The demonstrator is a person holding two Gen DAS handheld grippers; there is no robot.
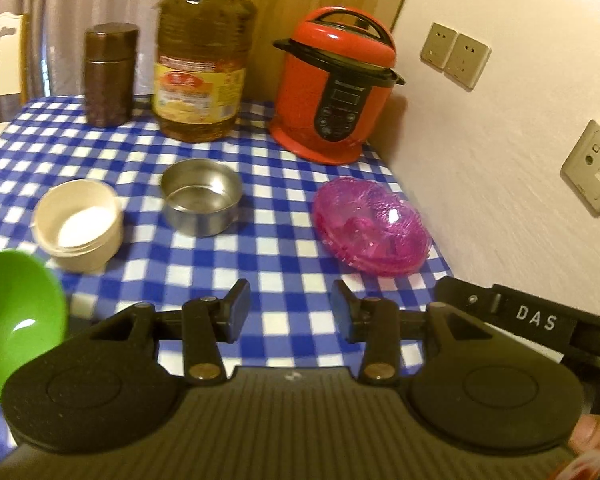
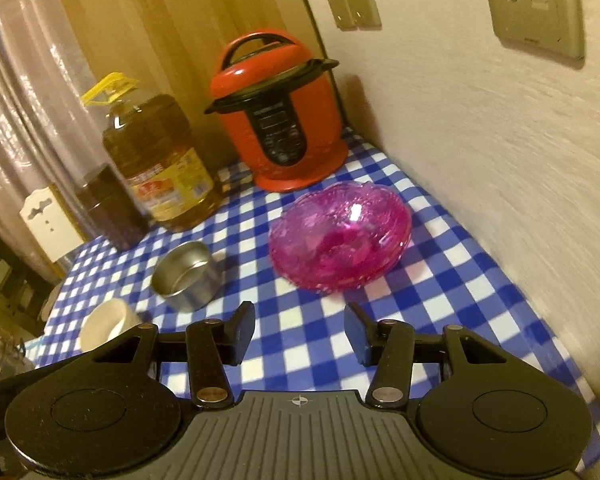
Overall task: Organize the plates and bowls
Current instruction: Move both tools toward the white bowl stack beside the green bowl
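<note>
ribbed pink glass bowl point(image 2: 340, 236), round steel bowl point(image 2: 186, 274) and cream cup point(image 1: 78, 224) sit on a blue-checked tabletop point(image 1: 284, 240) beside a textured wall point(image 2: 480, 140). left fingers point(image 1: 236, 312) and right fingers point(image 2: 242, 332) are parted, empty.

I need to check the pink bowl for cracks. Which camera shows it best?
The right wrist view: the pink bowl sits near centre, large, its inside open to the camera. The left wrist view shows it off to the right, smaller and at a flatter angle. Both are slightly blurred.
</note>
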